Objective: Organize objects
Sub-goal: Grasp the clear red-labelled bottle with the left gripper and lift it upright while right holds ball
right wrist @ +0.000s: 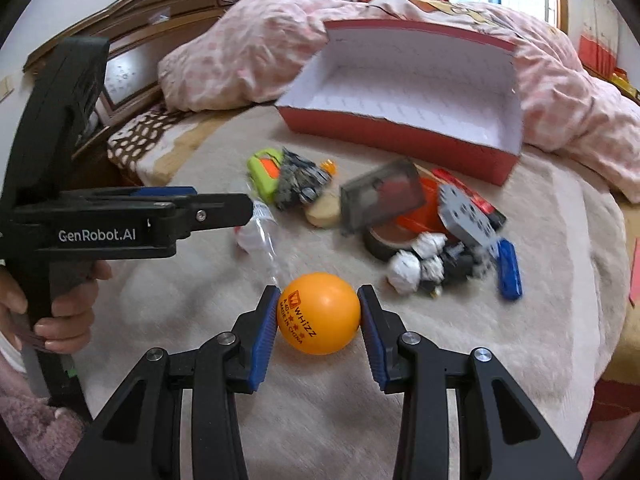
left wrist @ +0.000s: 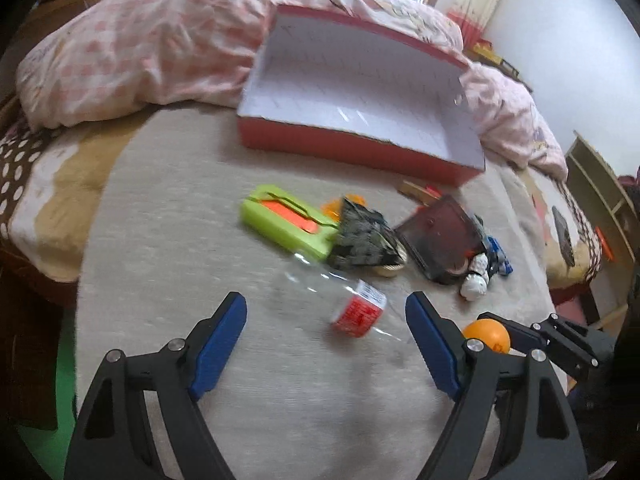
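Orange and glossy, the ping-pong ball [right wrist: 319, 313] carries dark printed lettering and sits clamped between the blue pads of the right gripper [right wrist: 319, 320], low over the beige blanket [right wrist: 520, 340]. Beside it the left gripper [left wrist: 326, 336] stands wide apart with nothing between its pads, over a clear plastic bottle [left wrist: 352, 304] with a red label. Behind them a red box [right wrist: 400, 136] lies open.

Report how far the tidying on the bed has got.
Done: nothing visible; the red box is empty. In hand: the right gripper is clamped on the orange ball; the left gripper hangs open over the clear plastic bottle. Left: the bottle, green case and the remaining pile.
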`<control>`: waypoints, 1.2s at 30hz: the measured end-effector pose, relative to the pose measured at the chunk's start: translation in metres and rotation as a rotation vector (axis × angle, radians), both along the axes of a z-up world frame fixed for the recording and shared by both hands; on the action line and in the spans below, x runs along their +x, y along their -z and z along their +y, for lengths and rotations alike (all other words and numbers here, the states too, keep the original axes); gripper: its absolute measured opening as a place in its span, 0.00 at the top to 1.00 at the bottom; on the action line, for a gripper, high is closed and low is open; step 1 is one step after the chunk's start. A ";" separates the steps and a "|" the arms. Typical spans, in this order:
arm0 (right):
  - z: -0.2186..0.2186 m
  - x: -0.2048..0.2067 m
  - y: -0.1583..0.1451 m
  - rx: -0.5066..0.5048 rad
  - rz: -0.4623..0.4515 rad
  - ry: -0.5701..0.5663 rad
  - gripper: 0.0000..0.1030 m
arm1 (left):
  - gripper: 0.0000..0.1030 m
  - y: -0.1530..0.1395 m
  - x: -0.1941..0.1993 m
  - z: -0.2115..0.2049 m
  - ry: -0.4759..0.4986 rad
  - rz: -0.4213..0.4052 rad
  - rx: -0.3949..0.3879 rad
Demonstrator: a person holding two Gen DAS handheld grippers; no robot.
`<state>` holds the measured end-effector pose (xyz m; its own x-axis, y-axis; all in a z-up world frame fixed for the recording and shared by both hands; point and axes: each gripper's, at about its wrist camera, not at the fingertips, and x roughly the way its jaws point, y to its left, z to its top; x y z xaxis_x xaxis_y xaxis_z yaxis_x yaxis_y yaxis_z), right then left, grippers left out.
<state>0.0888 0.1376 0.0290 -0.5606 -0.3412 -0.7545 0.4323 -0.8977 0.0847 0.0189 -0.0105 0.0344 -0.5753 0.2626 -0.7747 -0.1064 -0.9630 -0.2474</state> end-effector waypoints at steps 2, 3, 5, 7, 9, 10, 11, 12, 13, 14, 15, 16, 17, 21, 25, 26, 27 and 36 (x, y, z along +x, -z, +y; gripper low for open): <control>0.001 0.000 0.003 0.004 -0.003 0.010 0.61 | 0.20 0.006 -0.005 0.008 -0.005 -0.039 0.004; 0.002 0.000 0.005 0.005 -0.004 0.013 0.61 | 0.20 0.008 -0.007 0.010 -0.010 -0.057 0.016; 0.002 0.000 0.009 -0.003 -0.005 0.016 0.61 | 0.20 0.012 -0.014 0.015 -0.032 -0.074 0.009; 0.002 0.000 0.010 -0.011 0.002 0.020 0.61 | 0.20 0.016 -0.018 0.018 -0.043 -0.081 -0.021; 0.004 0.001 0.011 -0.022 0.001 0.024 0.61 | 0.22 0.018 -0.018 0.019 -0.041 -0.081 -0.036; 0.005 0.001 0.012 -0.026 -0.008 0.026 0.61 | 0.24 0.018 -0.016 0.020 -0.035 -0.073 -0.056; 0.006 0.000 0.015 -0.023 -0.020 0.027 0.61 | 0.29 0.019 -0.014 0.021 -0.032 -0.067 -0.073; 0.007 0.001 0.017 -0.022 -0.022 0.027 0.61 | 0.35 0.019 -0.013 0.021 -0.028 -0.061 -0.087; 0.007 0.002 0.017 -0.026 -0.014 0.025 0.61 | 0.38 0.019 -0.012 0.021 -0.026 -0.053 -0.100; 0.007 0.003 0.017 -0.025 -0.012 0.025 0.61 | 0.49 0.019 -0.011 0.021 -0.027 -0.046 -0.109; 0.007 0.004 0.017 -0.024 -0.010 0.025 0.61 | 0.58 0.019 -0.010 0.020 -0.025 -0.041 -0.118; 0.007 0.004 0.017 -0.024 -0.010 0.026 0.61 | 0.59 0.019 -0.009 0.019 -0.021 -0.038 -0.119; 0.008 0.004 0.017 -0.025 -0.010 0.026 0.61 | 0.61 0.018 -0.008 0.017 -0.016 -0.037 -0.111; 0.008 0.005 0.017 -0.027 -0.011 0.031 0.61 | 0.68 0.018 -0.002 0.008 0.001 -0.027 -0.091; 0.008 0.004 0.017 -0.029 -0.011 0.031 0.61 | 0.68 0.013 0.011 0.004 0.036 0.011 -0.091; 0.008 0.004 0.016 -0.033 -0.012 0.032 0.61 | 0.68 0.012 0.014 0.004 0.041 0.024 -0.097; 0.008 0.003 0.016 -0.036 -0.014 0.033 0.61 | 0.68 0.009 0.018 0.003 0.050 0.039 -0.100; 0.008 -0.009 -0.005 -0.063 -0.025 0.034 0.61 | 0.68 -0.019 0.018 0.006 0.097 0.132 -0.077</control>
